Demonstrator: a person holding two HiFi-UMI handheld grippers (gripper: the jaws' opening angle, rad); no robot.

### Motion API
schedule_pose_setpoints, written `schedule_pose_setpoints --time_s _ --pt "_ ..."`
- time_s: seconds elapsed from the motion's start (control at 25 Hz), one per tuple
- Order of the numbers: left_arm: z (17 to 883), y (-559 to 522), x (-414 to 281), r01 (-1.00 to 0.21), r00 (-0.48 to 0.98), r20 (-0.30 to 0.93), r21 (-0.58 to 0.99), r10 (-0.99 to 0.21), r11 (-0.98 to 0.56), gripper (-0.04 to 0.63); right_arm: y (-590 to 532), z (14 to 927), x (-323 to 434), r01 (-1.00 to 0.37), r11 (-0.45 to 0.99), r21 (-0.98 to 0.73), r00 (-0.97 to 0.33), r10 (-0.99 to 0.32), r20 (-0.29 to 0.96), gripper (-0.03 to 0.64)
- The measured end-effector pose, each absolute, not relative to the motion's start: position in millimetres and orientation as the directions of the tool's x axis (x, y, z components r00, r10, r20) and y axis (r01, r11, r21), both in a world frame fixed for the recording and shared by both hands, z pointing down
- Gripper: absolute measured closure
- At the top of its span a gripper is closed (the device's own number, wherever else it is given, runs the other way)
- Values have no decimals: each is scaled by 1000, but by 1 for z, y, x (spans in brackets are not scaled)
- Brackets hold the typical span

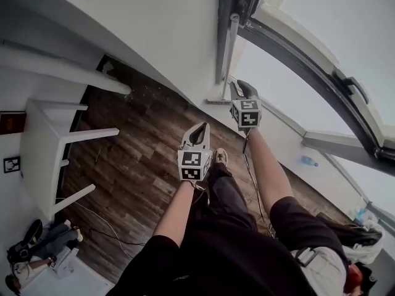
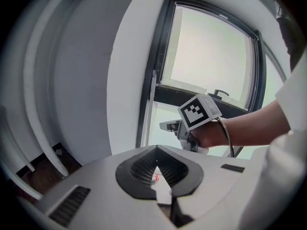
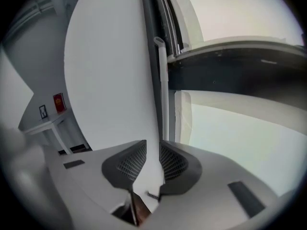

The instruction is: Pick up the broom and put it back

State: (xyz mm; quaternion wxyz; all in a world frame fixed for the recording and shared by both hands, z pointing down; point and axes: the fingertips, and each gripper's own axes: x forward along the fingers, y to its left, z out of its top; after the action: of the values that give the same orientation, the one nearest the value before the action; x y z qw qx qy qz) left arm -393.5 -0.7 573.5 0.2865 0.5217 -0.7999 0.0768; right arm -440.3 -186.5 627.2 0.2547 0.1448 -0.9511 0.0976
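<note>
broom [image 1: 229, 47]: upright at 12 o'clock, handle propped in the corner of wall [image 1: 166, 36] and window frame [image 1: 223, 17], so it likely stands unaided | right gripper [image 3: 153, 150]: jaws apart, empty, handle just beyond at 12 | left gripper [image 2: 156, 150]: jaws together, empty, spare at 7 o'clock of right | task: apparently done
</note>
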Motion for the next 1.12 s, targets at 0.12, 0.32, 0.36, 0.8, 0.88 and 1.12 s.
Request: schedule_pose_setpoints --time_s 0.12,0.32,0.36,0.8,0.88,1.12 --pt "560 15 -388 -880 -295 516 182 -804 439 595 -162 605 -420 -332 938 -100 -833 -242 497 542" --pt "532 53 -379 -893 -279 478 190 -833 408 595 -113 563 -388 -362 931 -43 -830 -301 470 594" --pt "525 57 -380 -899 -276 465 186 -841 397 595 -106 552 -384 -374 927 -25 -829 -322 457 595" --pt "458 96 -367 -947 -239 321 130 -917 292 595 -5 445 -322 -403 911 83 -862 -409 301 595" --pt "443 109 -360 -953 -230 284 126 -931 274 595 14 423 -304 -424 898 120 -860 -441 258 595" --pt "402 143 -349 -960 -223 193 127 -956 250 595 75 377 -272 -440 883 164 -868 -465 176 595"
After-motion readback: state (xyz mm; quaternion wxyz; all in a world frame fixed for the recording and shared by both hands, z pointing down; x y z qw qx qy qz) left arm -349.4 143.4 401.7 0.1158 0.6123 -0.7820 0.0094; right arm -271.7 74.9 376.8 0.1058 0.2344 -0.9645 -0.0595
